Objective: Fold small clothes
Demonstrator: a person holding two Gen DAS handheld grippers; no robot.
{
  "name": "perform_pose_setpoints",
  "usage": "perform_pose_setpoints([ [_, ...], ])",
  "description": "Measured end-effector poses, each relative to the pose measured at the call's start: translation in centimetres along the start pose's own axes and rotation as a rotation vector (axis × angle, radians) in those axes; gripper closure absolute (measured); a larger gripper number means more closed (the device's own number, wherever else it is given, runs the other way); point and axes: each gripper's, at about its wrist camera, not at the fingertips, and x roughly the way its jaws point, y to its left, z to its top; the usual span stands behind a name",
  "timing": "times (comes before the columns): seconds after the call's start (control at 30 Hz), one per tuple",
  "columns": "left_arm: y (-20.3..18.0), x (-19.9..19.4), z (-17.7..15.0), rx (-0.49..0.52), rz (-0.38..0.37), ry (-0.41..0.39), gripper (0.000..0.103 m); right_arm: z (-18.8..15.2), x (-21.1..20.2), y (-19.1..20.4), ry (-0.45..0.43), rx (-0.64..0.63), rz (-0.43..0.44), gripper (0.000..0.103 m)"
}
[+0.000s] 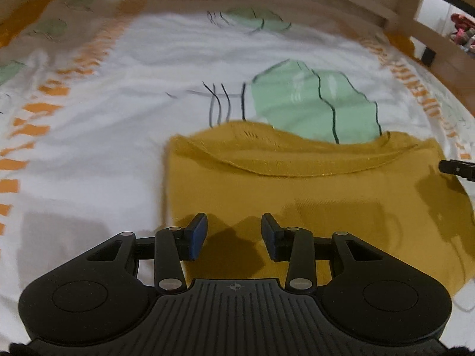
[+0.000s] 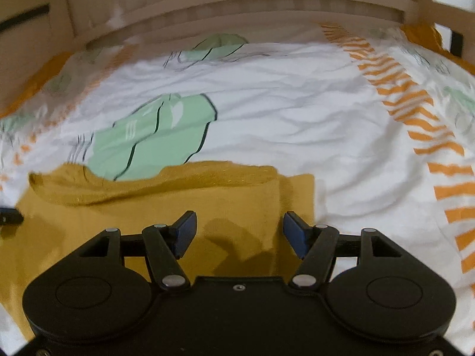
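Note:
A mustard-yellow garment (image 1: 311, 195) lies flat on the white patterned bedsheet (image 1: 104, 148), its curved neckline toward the far side. My left gripper (image 1: 234, 231) is open and empty, just above the garment's near left part. My right gripper (image 2: 239, 231) is open and empty over the same garment (image 2: 148, 207), close to its right edge. The tip of the right gripper (image 1: 458, 169) shows at the right edge of the left wrist view. The left gripper's tip (image 2: 10, 216) shows at the left edge of the right wrist view.
The sheet (image 2: 297, 118) has green prints (image 1: 311, 103) and orange striped bands (image 2: 415, 112). A wooden bed rail (image 2: 237, 6) runs along the far side. A wooden post (image 1: 415, 26) stands at the far right.

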Motion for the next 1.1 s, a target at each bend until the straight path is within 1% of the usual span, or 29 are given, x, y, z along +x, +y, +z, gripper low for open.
perform_pose_setpoints([
  [0.07,-0.2,1.5,1.1,0.009,0.015,0.012,0.064,0.7,1.1,0.4,0.024,-0.009,-0.015,0.034],
  [0.1,-0.1,2.4,1.9,0.003,0.013,0.023,0.062,1.1,1.6,0.4,0.033,-0.004,-0.021,0.034],
  [0.13,0.1,3.3,2.9,-0.011,0.015,0.034,0.061,1.5,2.1,0.2,0.041,0.008,-0.024,0.034],
  [0.2,0.2,4.9,4.7,-0.038,0.023,0.048,0.060,1.9,2.7,-0.2,0.044,0.047,-0.023,0.034],
  [0.3,0.5,6.4,7.2,-0.106,0.034,0.052,0.060,1.9,2.4,-1.2,0.029,0.104,-0.018,0.034],
  [0.4,1.3,5.4,7.9,-0.208,0.004,0.004,0.060,1.3,1.2,-2.0,-0.003,0.125,0.004,0.034],
  [0.47,1.5,4.1,7.8,-0.240,-0.030,-0.019,0.060,0.8,0.3,-2.4,-0.033,0.120,0.030,0.034],
  [0.57,1.4,1.3,6.1,-0.238,-0.071,-0.041,0.060,-0.3,-1.0,-2.7,-0.066,0.105,0.073,0.034],
  [0.67,1.3,-1.5,3.0,-0.211,-0.090,-0.077,0.060,-1.0,-1.6,-2.7,-0.074,0.088,0.115,0.035],
  [0.77,1.2,-3.4,0.1,-0.191,-0.065,-0.106,0.060,-1.0,-1.3,-2.4,-0.059,0.078,0.116,0.035],
  [0.83,1.5,-4.3,-2.3,-0.213,-0.055,-0.117,0.060,-0.8,-0.9,-2.6,-0.054,0.106,0.120,0.036],
  [0.87,1.7,-4.4,-2.9,-0.230,-0.051,-0.122,0.060,-0.6,-0.7,-2.8,-0.056,0.130,0.123,0.036],
  [0.93,2.1,-4.5,-4.1,-0.254,-0.044,-0.126,0.060,-0.2,-0.3,-3.1,-0.051,0.167,0.123,0.040],
  [0.97,2.2,-4.4,-4.4,-0.249,-0.041,-0.122,0.060,-0.1,0.0,-3.3,-0.045,0.175,0.117,0.044],
  [1.03,2.2,-4.2,-4.5,-0.226,-0.035,-0.131,0.060,0.2,0.7,-3.4,-0.021,0.187,0.104,0.058],
  [1.07,2.3,-4.2,-4.4,-0.218,-0.040,-0.139,0.060,0.3,0.9,-3.4,-0.011,0.189,0.092,0.070],
  [1.1,2.3,-4.2,-4.4,-0.210,-0.045,-0.149,0.060,0.3,1.1,-3.3,-0.005,0.187,0.082,0.078],
])
